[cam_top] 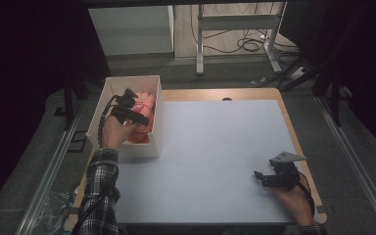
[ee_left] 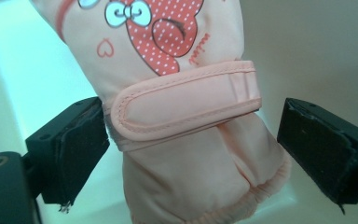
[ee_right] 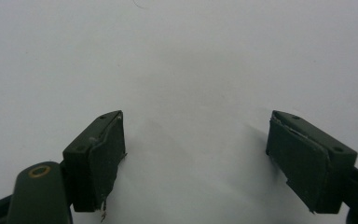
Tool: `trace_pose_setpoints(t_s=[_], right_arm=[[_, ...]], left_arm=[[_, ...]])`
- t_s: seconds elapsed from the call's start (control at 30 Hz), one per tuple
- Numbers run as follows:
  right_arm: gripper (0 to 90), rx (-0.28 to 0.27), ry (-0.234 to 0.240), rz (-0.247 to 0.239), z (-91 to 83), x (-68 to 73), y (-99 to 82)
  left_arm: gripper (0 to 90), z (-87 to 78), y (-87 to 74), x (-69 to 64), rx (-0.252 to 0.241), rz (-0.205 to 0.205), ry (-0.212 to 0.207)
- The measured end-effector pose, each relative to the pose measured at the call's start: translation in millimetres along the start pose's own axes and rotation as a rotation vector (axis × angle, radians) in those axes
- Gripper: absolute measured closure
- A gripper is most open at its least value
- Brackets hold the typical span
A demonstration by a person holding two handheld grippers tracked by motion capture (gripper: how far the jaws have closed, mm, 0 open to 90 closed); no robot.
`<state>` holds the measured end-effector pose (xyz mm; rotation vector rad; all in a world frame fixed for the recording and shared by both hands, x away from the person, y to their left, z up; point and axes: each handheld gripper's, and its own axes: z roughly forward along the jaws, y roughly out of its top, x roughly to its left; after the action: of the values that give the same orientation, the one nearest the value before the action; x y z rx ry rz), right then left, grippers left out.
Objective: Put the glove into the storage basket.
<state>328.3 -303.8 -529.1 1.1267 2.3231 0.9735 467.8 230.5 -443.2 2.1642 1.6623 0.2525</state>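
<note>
Mitten: a pink padded mitten [ee_left: 177, 116] is lying inside a white box [cam_top: 108, 88] at the worktop's far left corner.
Mitten axis: in the left gripper view its long axis is running up and down, with the gathered elastic cuff nearest the camera and the printed body pointing away.
Mitten surface: smooth, soft fabric is carrying a red dotted print, a small bow and a heart outline; a stitched pink strap [ee_left: 186, 105] is crossing the wrist, slightly slanted.
Box: white walls, open top, standing against the worktop's left edge.
Left tongs [cam_top: 129, 110]: the jaws are standing apart on either side of the strap; one pad is touching the mitten's edge, the other is sitting clear of it, so nothing is being gripped.
Left hand [cam_top: 111, 131]: it is reaching into the box, a plaid sleeve [cam_top: 100, 191] trailing behind.
Right tongs [cam_top: 262, 177]: spread wide, hovering over bare pale worktop [cam_top: 215, 147] near the near right corner.
Right hand [cam_top: 293, 200]: it is holding the tool low, the jaws pointing toward the left edge.
</note>
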Motion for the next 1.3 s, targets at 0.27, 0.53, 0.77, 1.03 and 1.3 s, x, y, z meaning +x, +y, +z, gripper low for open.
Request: trace_pose_setpoints(t_s=[0.27,0.53,0.77,1.03,1.3], right_arm=[[19.8,0.000,0.000,-0.001,0.0,0.0,0.0],[19.8,0.000,0.000,-0.001,0.0,-0.1,0.0],[19.8,0.000,0.000,-0.001,0.0,-0.1,0.0],[19.8,0.000,0.000,0.000,0.0,-0.1,0.0],[19.8,0.000,0.000,0.000,0.0,-0.1,0.0]], left_arm=[[12.8,4.3,-1.1,12.5,-0.022,-0.038,-0.006],[22.6,6.7,0.2,-3.8,-0.077,0.025,-0.051],[23.0,8.4,6.4,-13.6,-0.101,0.067,-0.050],[23.4,-6.0,2.3,-3.4,-0.142,0.041,-0.060],[22.5,-6.1,-0.5,3.4,-0.148,0.022,-0.041]])
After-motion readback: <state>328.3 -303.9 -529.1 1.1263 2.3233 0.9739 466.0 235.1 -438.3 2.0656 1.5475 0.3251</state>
